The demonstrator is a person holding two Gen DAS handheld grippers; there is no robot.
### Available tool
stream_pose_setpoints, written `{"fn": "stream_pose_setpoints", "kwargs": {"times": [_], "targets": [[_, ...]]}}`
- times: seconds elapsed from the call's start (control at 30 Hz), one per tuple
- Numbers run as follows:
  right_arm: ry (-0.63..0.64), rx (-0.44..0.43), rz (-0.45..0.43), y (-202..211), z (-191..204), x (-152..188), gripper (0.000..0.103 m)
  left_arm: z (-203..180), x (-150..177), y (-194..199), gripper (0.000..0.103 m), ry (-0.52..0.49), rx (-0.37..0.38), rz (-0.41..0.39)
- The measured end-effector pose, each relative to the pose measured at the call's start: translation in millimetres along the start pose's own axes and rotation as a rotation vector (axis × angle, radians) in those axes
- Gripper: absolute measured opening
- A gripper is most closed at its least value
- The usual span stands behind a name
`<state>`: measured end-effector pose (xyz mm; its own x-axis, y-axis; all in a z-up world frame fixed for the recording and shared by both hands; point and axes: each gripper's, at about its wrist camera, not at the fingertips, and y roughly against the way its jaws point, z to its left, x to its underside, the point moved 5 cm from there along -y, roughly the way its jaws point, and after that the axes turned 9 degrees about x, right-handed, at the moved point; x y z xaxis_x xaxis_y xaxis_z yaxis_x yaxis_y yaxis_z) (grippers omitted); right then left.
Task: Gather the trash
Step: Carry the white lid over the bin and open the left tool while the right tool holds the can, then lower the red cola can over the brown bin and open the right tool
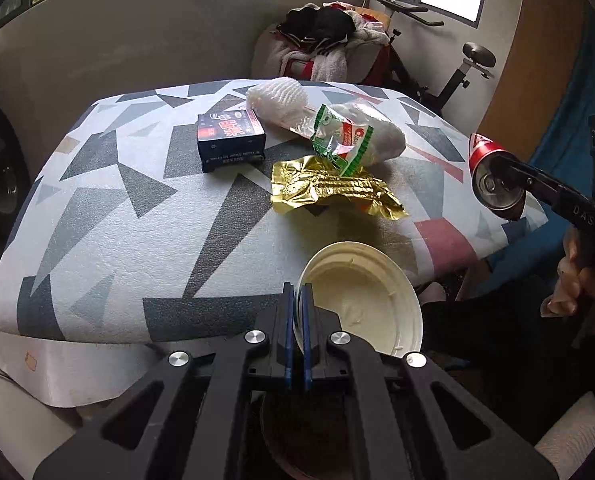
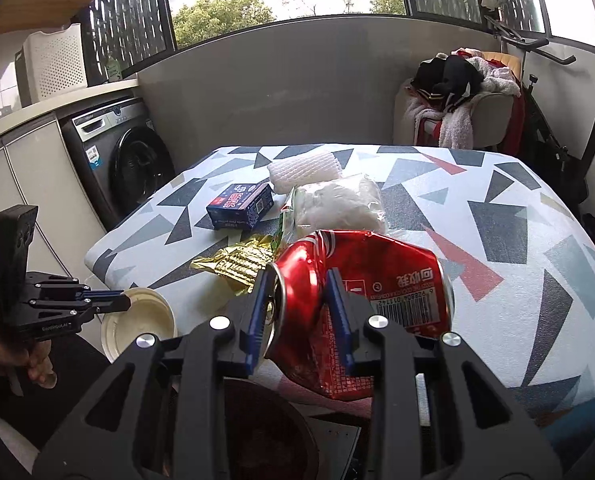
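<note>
My left gripper (image 1: 296, 300) is shut on the rim of a white paper bowl (image 1: 367, 304), held off the table's near edge; it also shows in the right wrist view (image 2: 141, 320). My right gripper (image 2: 297, 280) is shut on a crushed red soda can (image 2: 361, 280), held above the table's near edge; the can also shows in the left wrist view (image 1: 493, 176). On the table lie a gold foil wrapper (image 1: 329, 192), a green-and-white plastic bag (image 1: 353, 140), a white foam net (image 1: 277, 100) and a dark blue box (image 1: 231, 140).
The table has a patterned cloth (image 1: 137, 220) with grey and red triangles. A dark round bin (image 2: 265, 432) sits below both grippers. A washing machine (image 2: 125, 156) stands at left. A chair with clothes (image 2: 457, 108) and an exercise bike (image 1: 457, 76) stand behind.
</note>
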<state>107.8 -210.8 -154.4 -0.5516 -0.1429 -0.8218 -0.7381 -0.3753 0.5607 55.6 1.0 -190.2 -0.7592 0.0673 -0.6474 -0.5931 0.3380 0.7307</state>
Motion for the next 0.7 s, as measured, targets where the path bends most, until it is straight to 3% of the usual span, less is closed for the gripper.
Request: {"fn": "stream_pose_setpoints", "kwargs": {"times": [0.27, 0.33, 0.37, 0.4, 0.43, 0.5, 0.7], "targets": [[0.013, -0.014, 0.022, 5.8, 4.0, 12.9, 0.032, -19.5, 32.3, -16.2, 0.004, -0.028, 0.060, 0.068], [0.017, -0.016, 0.026, 6.5, 4.6, 14.7, 0.032, -22.9, 33.6, -19.2, 0.008, -0.022, 0.097, 0.081], [0.018, -0.016, 0.027, 6.8, 4.9, 15.8, 0.032, -23.8, 33.4, -19.7, 0.028, -0.016, 0.109, 0.082], [0.019, -0.015, 0.030, 7.0, 5.3, 17.3, 0.032, -24.0, 32.2, -18.0, 0.061, -0.013, 0.109, 0.071], [0.020, -0.014, 0.032, 6.9, 5.6, 18.7, 0.032, -23.9, 30.0, -13.6, 0.069, -0.012, 0.106, 0.042], [0.020, -0.018, 0.041, 6.0, 6.3, 22.8, 0.032, -22.9, 24.1, -4.9, 0.072, -0.007, 0.119, -0.003], [0.025, -0.048, 0.075, 3.2, 13.4, 35.6, 0.032, -4.3, 10.3, 24.9, 0.087, 0.038, 0.044, -0.136]]}}
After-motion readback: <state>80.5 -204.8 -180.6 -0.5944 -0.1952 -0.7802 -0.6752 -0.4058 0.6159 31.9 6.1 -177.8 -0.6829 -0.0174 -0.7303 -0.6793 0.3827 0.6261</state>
